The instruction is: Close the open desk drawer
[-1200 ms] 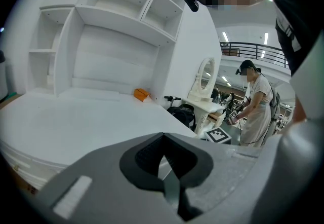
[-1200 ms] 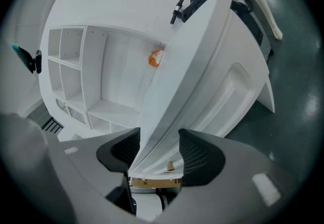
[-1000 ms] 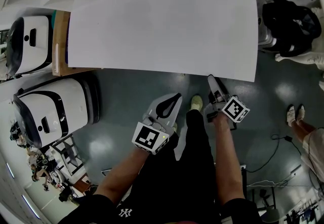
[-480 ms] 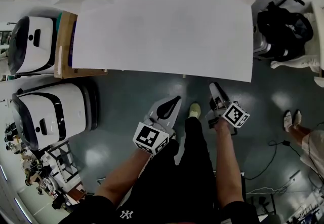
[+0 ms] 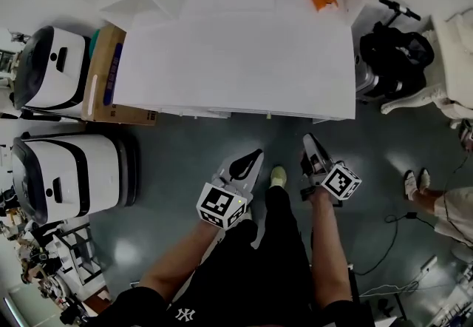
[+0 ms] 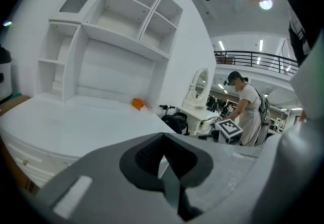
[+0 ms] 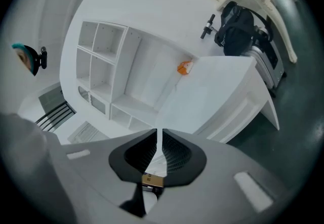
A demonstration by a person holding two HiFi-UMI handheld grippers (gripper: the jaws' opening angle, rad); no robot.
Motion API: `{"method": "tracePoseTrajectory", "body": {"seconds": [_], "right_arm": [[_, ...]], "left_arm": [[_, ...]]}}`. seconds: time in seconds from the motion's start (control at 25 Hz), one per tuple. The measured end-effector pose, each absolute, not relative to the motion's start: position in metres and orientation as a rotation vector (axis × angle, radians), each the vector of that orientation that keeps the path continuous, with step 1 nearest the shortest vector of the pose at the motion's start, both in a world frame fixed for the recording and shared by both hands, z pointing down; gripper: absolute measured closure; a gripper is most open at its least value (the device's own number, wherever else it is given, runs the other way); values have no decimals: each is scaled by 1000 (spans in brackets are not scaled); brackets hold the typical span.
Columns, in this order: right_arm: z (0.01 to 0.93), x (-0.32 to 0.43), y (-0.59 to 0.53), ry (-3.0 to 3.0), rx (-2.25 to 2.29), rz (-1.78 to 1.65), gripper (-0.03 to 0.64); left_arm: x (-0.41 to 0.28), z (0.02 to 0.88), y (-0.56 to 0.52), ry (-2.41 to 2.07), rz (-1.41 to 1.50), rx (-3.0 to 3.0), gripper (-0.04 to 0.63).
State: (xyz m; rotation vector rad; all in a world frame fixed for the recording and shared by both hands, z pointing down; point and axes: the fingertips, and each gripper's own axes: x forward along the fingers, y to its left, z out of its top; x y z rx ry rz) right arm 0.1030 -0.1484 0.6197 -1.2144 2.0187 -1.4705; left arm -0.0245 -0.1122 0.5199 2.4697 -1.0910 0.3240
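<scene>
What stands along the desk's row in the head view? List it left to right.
white machine → cardboard box → white desk → black bag

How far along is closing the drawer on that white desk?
Done, it seems: the front edge of the white desk looks flush in the head view, and its drawer fronts sit level in the right gripper view, none sticking out. In hand: nothing; the left gripper and right gripper are shut, empty, above the dark floor, short of the desk. Left: nothing obvious.
</scene>
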Motion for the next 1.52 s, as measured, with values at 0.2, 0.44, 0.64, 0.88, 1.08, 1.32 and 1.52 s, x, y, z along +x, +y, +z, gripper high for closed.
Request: {"method": "tracePoseTrajectory", "body": {"seconds": [0.2, 0.44, 0.64, 0.88, 1.08, 1.32, 1.52], "right_arm": [[579, 89, -126, 2016, -1206, -1438, 594], [524, 75, -95, 2029, -1199, -1361, 595], [476, 60, -77, 2090, -1190, -1262, 595], [426, 41, -55, 2182, -1211, -1132, 595], [386, 25, -37, 2255, -1232, -1007, 595], [343, 9, -23, 2313, -1231, -904, 595], [319, -2, -13, 2440, -1333, -773, 595]], "left_arm": [[-38, 502, -91, -1098, 287, 2473, 595], [-48, 464, -69, -1099, 246, 2513, 595], [-57, 435, -56, -1098, 204, 2521, 595], [-66, 405, -41, -1090, 182, 2541, 595], [-76, 374, -30, -1105, 152, 2552, 595], [-80, 333, -20, -1088, 94, 2583, 595], [-87, 310, -13, -1098, 92, 2606, 595]]}}
